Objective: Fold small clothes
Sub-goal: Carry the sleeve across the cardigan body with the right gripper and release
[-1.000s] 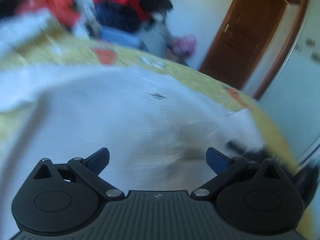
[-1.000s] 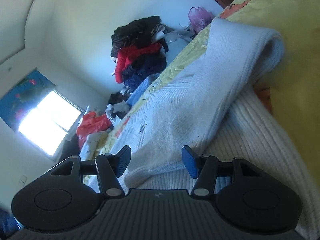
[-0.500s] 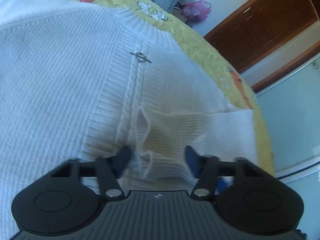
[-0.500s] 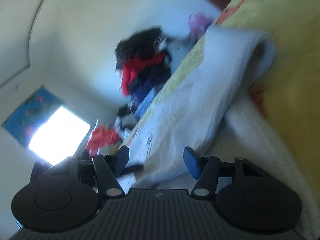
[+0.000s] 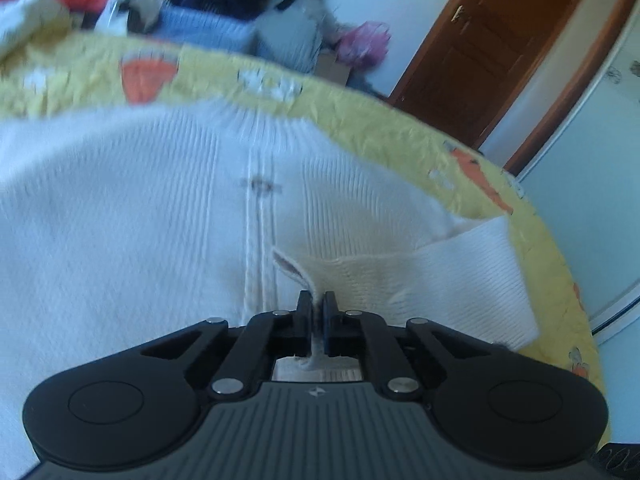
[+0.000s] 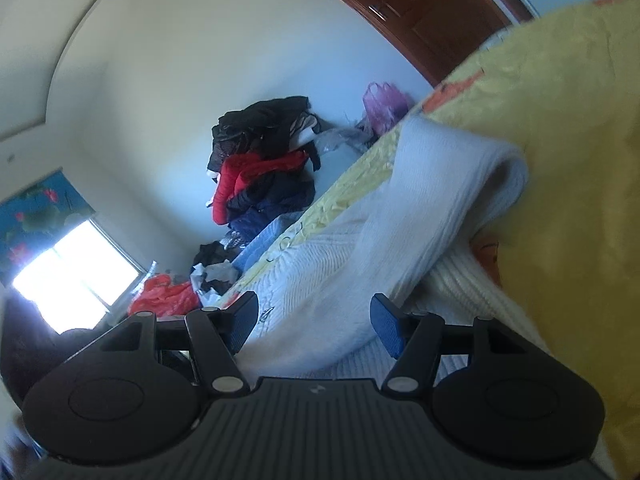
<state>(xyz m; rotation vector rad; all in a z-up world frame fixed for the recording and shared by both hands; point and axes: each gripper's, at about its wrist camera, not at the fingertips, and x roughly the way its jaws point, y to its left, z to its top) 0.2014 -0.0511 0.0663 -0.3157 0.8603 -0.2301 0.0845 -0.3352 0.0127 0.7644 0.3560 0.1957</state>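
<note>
A white knit sweater (image 5: 140, 220) lies spread on a yellow patterned bed cover (image 5: 360, 120). My left gripper (image 5: 317, 304) is shut on a fold of the sweater's edge near its cable-knit middle band, beside a ribbed cuff (image 5: 472, 276). In the right wrist view the sweater (image 6: 320, 280) shows with a sleeve (image 6: 452, 184) folded over in a thick loop. My right gripper (image 6: 314, 324) is open, its blue-padded fingers straddling the near end of that sleeve without closing on it.
A pile of dark, red and blue clothes (image 6: 260, 168) is heaped against the far wall, with a pink bag (image 6: 384, 100) beside it. A brown wooden door (image 5: 500, 40) stands past the bed's far edge. A bright window (image 6: 68, 268) is at left.
My left gripper has closed from open onto a fold of the sweater. My right gripper has stayed open over the folded sleeve, shifting only slightly.
</note>
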